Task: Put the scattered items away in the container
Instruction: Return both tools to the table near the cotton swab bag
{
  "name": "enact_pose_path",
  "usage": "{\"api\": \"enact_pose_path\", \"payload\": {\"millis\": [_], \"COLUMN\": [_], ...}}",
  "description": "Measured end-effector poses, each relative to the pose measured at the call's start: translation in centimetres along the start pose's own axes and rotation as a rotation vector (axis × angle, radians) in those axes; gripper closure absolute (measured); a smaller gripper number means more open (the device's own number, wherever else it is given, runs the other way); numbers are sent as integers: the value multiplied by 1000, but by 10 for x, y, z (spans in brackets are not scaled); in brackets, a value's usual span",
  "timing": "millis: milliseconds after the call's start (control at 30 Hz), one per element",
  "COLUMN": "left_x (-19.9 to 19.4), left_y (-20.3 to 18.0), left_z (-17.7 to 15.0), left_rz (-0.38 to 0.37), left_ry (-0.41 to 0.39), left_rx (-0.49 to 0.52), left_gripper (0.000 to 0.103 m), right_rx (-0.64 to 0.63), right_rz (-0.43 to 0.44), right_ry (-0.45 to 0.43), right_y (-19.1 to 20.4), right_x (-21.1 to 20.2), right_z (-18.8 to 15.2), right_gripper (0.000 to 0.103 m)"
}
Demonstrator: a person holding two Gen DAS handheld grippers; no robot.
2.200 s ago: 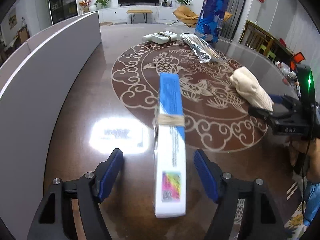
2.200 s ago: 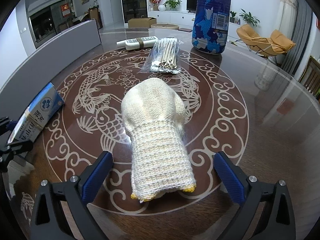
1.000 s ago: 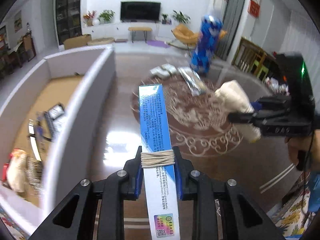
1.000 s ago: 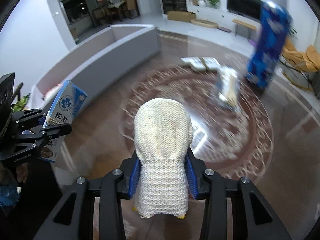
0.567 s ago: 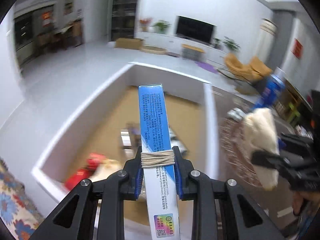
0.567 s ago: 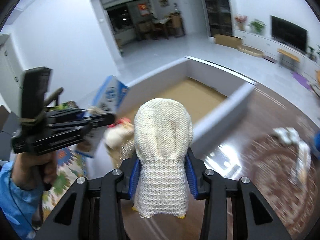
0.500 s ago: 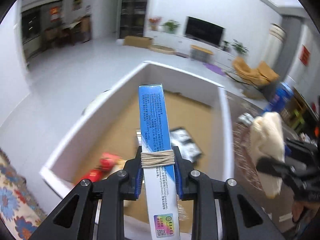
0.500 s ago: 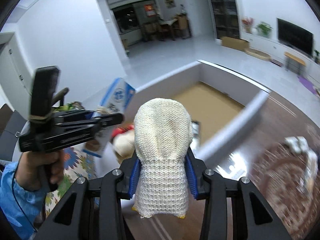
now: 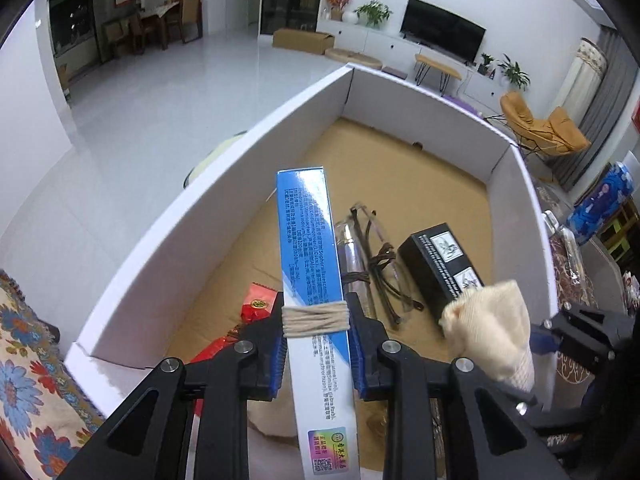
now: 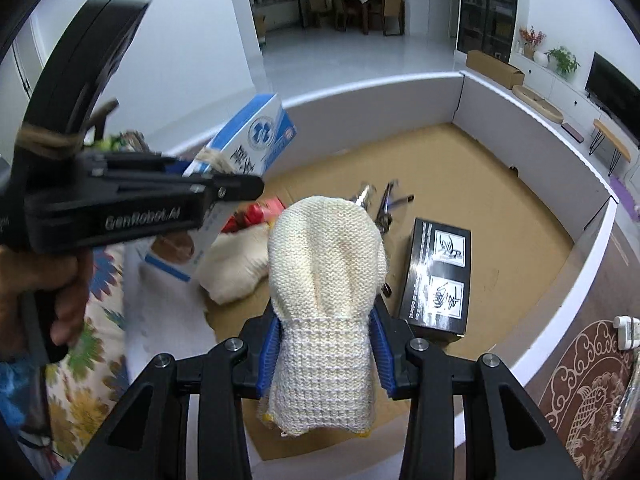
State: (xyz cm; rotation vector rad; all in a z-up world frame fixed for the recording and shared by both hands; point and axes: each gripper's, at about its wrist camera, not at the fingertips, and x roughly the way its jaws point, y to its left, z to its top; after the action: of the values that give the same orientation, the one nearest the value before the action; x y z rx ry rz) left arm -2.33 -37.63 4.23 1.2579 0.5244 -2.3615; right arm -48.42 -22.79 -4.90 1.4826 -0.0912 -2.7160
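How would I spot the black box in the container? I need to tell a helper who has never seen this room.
Look into the big white-walled container with the brown cardboard floor. The black box lies flat on that floor toward the right, just right of the tangled spectacles. It is the only black item there, and its top carries two white labels with brush-style characters.

**What the two views do not show clearly**

The blue and white box [image 9: 316, 320] hides part of the red packet [image 9: 256, 308] and a cream bundle [image 10: 236, 268] below it. The knitted glove [image 10: 326, 300] covers part of the black box [image 10: 436, 280]. The small print on both boxes is unreadable. The left hand [image 10: 48, 280] is blurred.
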Motion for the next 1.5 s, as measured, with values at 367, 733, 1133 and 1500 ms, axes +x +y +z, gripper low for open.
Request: {"api": "enact_pose_path", "payload": {"millis": [367, 733, 1133, 1500], "left_x": [-12, -82, -1, 62], "left_y": [-4, -138, -307, -341], "left_z": [-4, -57, -143, -152], "left_rz": [69, -32, -214, -127], "left_ry": [-94, -255, -50, 18], "left_rx": [-63, 217, 380, 358], "left_gripper": [25, 14, 0, 0], "right_rx": [70, 200, 470, 535], "right_rz": [5, -227, -477, -455], "right_ry": [-124, -289, -112, -67], "right_y": [-30, -137, -247, -251], "right_x": [-24, -105, -135, -130], "right_z": [-13, -160, -324, -331], "right_gripper": [19, 0, 0, 0]}}
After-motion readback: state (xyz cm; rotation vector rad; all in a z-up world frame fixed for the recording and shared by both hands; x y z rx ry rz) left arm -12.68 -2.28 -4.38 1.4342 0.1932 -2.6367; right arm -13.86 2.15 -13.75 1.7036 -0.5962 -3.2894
